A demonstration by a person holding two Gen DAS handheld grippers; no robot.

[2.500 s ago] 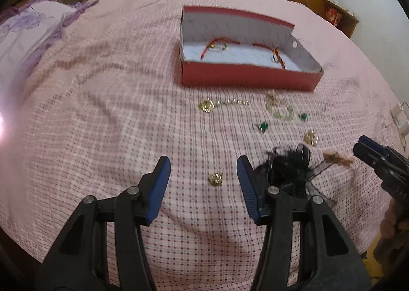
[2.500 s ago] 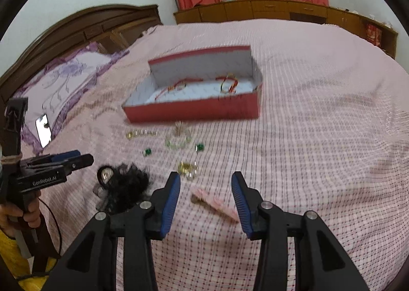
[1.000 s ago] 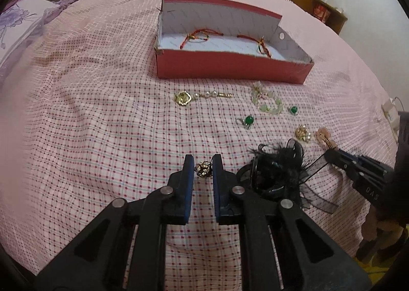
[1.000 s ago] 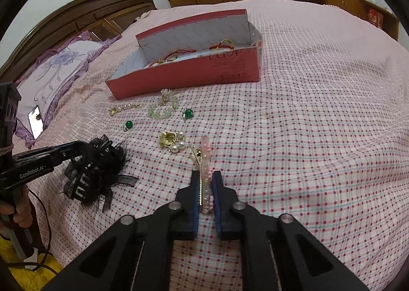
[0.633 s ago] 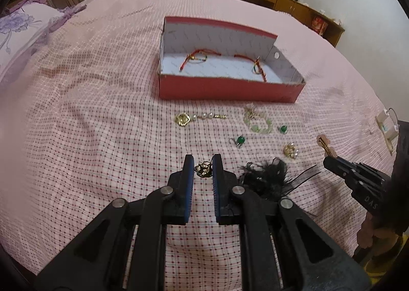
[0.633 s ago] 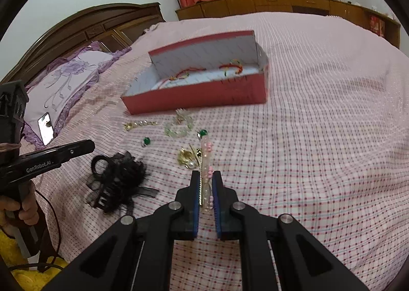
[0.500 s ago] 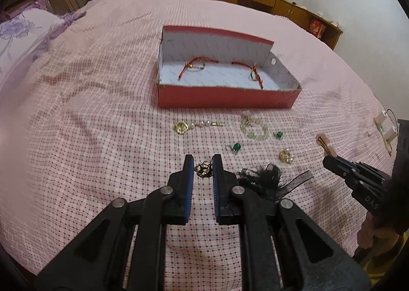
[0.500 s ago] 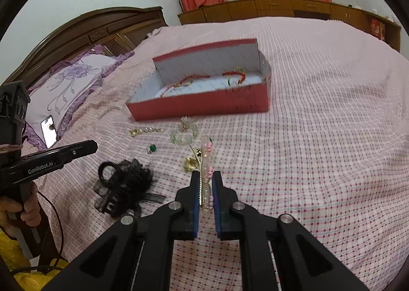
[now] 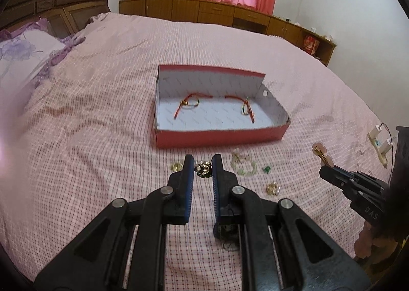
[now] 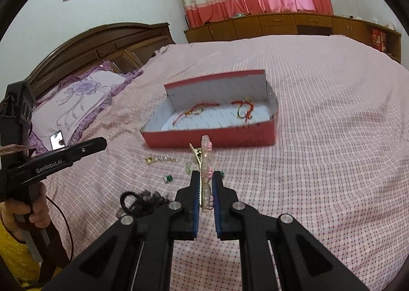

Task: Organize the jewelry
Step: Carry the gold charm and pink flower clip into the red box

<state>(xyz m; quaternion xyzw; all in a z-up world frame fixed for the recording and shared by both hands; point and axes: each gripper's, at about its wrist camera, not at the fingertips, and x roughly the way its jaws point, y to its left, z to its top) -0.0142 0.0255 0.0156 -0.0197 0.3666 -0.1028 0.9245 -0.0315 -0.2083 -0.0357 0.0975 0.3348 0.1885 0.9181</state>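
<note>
A red box (image 9: 219, 137) with a white inside lies open on the pink checked bed; two red cord bracelets (image 9: 190, 104) lie in it. It also shows in the right wrist view (image 10: 212, 141). My left gripper (image 9: 202, 166) is shut on a small gold brooch (image 9: 203, 170), held above the bed in front of the box. My right gripper (image 10: 205, 181) is shut on a pink pearl hair clip (image 10: 206, 163), which sticks up past the fingertips. The right gripper (image 9: 329, 172) also shows at right in the left wrist view.
Loose jewelry lies on the bed before the box: a pale green bracelet (image 9: 242, 164), a green stone (image 9: 267, 169), a gold pearl piece (image 9: 273, 188), a gold pearl chain (image 10: 159, 160). A black lace hair clip (image 10: 141, 201) lies near me. Pillow (image 10: 76, 101) and headboard at left.
Both grippers closed on their items, the left on the gold brooch and the right on the pink hair clip, lifted them off the bed and moved toward the box.
</note>
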